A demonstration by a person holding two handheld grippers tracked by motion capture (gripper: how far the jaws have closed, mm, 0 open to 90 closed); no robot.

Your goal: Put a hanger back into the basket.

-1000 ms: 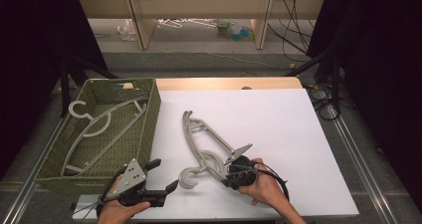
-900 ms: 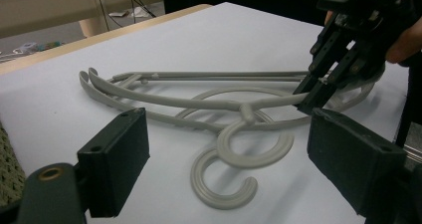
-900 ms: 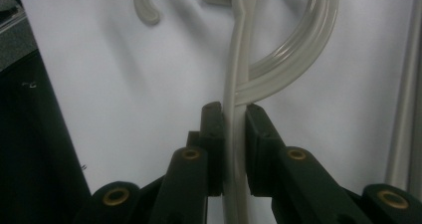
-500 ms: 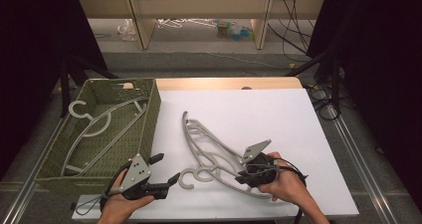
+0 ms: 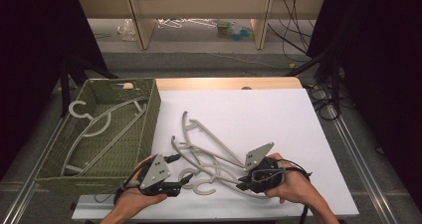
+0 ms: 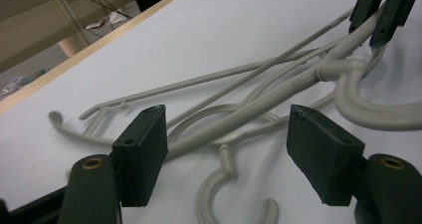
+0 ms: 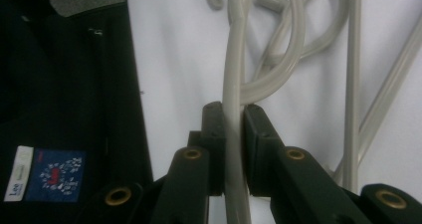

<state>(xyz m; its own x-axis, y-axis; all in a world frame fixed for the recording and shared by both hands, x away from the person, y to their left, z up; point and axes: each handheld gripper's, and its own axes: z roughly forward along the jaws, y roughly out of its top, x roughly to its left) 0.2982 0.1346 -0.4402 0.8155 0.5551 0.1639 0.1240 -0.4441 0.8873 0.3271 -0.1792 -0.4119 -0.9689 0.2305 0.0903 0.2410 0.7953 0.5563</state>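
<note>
Several grey plastic hangers [image 5: 209, 149] lie tangled on the white table top [image 5: 278, 119]. My right gripper [image 5: 242, 183] is at the front right of the pile, shut on the thin arm of one hanger [image 7: 234, 59] with the pads pressed on both sides, as the right gripper view [image 7: 233, 129] shows. My left gripper [image 5: 179, 170] is at the pile's front left. Its jaws have just been closing and still stand apart in the left gripper view [image 6: 226, 149]. A hanger arm [image 6: 278, 92] and a hook [image 6: 224, 169] lie between them, untouched by the pads [image 6: 142, 154]. The right gripper [image 6: 378, 10] appears far off, clamped on the same tangle.
A green woven basket [image 5: 149, 119] stands on the left part of the table with a few grey hangers [image 5: 99, 124] inside. The table's front edge is just below both hands. Dark curtains flank the table, and shelves and cables lie beyond it.
The right gripper has moved right and risen, dragging its hanger and the tangle toward the front. The left gripper has moved right up to the hooks, and its jaws have narrowed.
</note>
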